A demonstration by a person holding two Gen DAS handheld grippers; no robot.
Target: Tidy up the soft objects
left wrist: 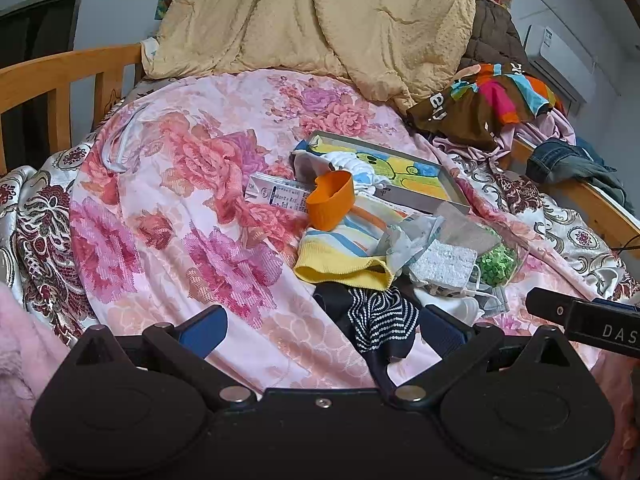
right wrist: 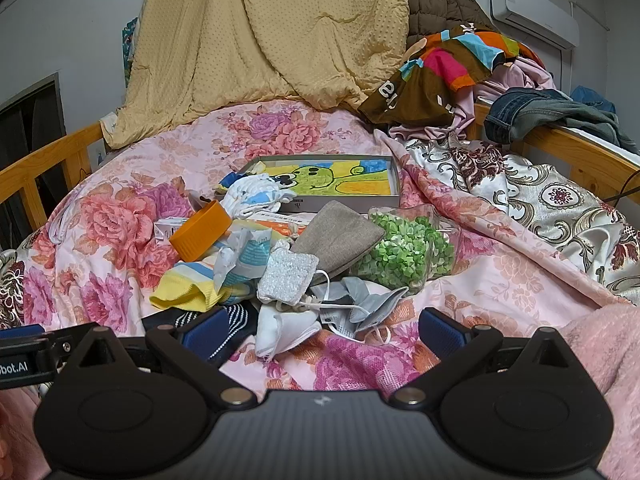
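A heap of small soft things lies on the floral bedspread (left wrist: 168, 208). It holds a yellow striped sock (left wrist: 340, 256) (right wrist: 188, 286), a dark dotted sock (left wrist: 376, 320), a silvery pouch (right wrist: 288, 276), a grey cloth pouch (right wrist: 340, 240), a bag of green bits (right wrist: 400, 252), face masks (right wrist: 352, 308) and an orange band (left wrist: 330, 200) (right wrist: 202, 236). My left gripper (left wrist: 320, 330) is open, low over the bedspread, its right finger by the dark sock. My right gripper (right wrist: 320, 330) is open around the masks' near edge.
A shallow box with a green cartoon picture (right wrist: 332, 180) lies behind the heap. A tan quilt (left wrist: 320, 20) hangs at the back. Clothes (right wrist: 460, 72) pile at the back right on a wooden rail (right wrist: 580, 152). A pink fleece (right wrist: 600, 352) lies near right.
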